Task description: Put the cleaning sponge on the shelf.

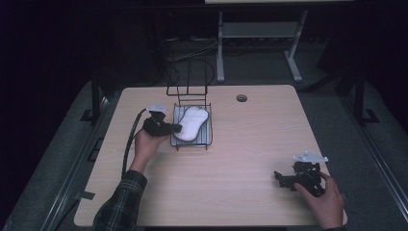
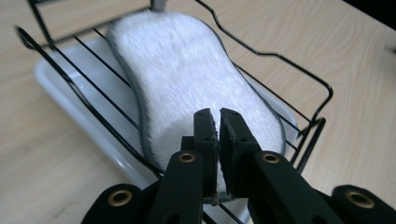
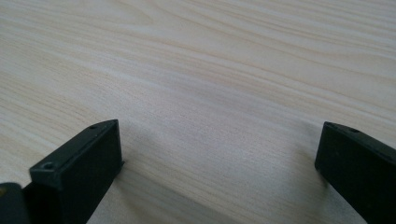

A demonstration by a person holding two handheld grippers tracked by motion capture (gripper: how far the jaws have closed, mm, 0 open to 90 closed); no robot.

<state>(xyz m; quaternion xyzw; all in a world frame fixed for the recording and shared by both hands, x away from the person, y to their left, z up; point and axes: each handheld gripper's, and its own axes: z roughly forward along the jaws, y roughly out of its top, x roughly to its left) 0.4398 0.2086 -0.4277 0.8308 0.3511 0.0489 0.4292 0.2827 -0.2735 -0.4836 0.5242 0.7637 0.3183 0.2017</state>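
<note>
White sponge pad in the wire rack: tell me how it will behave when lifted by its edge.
The sponge pad looks soft and fuzzy, so probably light and compressible. The left gripper pinches its near edge almost flat. Being long, it may droop beyond the wire rack.

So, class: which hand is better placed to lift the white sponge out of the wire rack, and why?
Left. The left gripper is already at the rack, jaws closed on the near edge of the sponge. The right gripper rests open on the bare table, far from the rack.
</note>
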